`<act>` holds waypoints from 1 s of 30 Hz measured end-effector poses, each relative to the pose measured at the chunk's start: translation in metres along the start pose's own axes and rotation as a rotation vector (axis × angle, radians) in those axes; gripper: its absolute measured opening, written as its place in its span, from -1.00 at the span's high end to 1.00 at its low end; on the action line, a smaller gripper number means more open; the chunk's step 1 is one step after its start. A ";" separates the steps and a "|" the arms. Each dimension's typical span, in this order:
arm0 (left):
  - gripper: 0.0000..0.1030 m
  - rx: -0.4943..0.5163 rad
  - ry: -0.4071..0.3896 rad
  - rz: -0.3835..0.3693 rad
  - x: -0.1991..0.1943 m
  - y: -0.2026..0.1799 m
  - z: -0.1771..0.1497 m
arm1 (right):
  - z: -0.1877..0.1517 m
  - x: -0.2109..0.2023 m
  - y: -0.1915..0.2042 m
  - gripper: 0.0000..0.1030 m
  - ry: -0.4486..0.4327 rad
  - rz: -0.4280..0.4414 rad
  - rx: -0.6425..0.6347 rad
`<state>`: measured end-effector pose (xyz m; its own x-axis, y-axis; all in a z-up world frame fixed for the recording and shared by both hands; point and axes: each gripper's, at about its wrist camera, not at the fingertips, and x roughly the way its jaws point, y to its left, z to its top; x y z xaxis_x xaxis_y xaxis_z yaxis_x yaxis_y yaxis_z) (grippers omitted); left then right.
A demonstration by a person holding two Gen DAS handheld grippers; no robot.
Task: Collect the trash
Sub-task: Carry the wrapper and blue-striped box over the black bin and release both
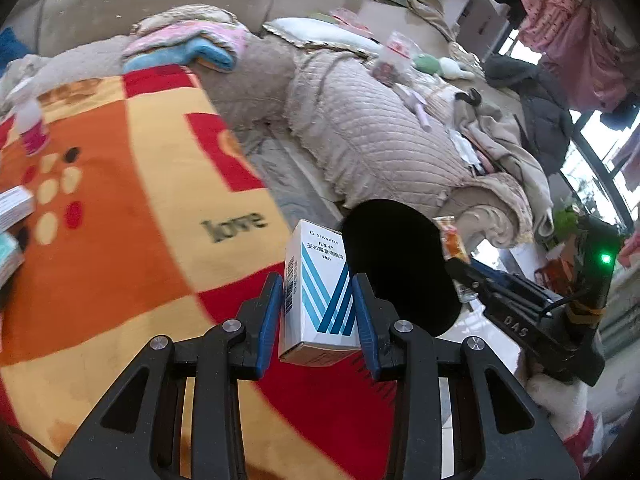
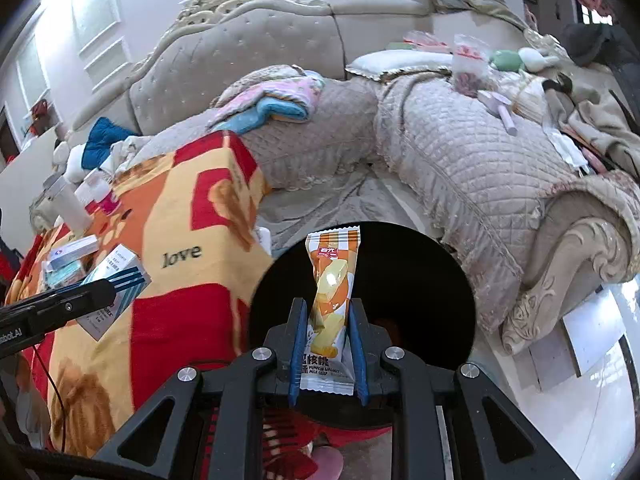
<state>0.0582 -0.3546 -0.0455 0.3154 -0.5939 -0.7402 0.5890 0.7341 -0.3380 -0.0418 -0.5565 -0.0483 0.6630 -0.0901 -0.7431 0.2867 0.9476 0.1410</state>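
My left gripper is shut on a white medicine box with blue stripes, held upright beside a black round bin. My right gripper is shut on an orange and white snack wrapper, held over the dark mouth of the bin. In the left wrist view the right gripper with its wrapper shows just right of the bin. From the right wrist camera the left gripper and its box appear at the left, above the blanket.
An orange, red and yellow "love" blanket covers a table holding small boxes and a white bottle. A quilted beige sofa with towels, bags and clothes stands behind. Pale floor lies to the right.
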 end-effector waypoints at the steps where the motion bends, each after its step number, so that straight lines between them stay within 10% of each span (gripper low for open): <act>1: 0.35 0.008 0.006 -0.003 0.004 -0.005 0.001 | 0.000 0.002 -0.003 0.62 0.002 -0.002 0.004; 30: 0.35 0.066 0.056 -0.174 0.077 -0.040 0.040 | 0.003 0.016 -0.063 0.62 -0.100 0.022 0.045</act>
<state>0.0887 -0.4429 -0.0661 0.1637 -0.6894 -0.7056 0.6791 0.5975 -0.4263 -0.0471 -0.6189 -0.0675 0.7342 -0.1018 -0.6713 0.3007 0.9352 0.1871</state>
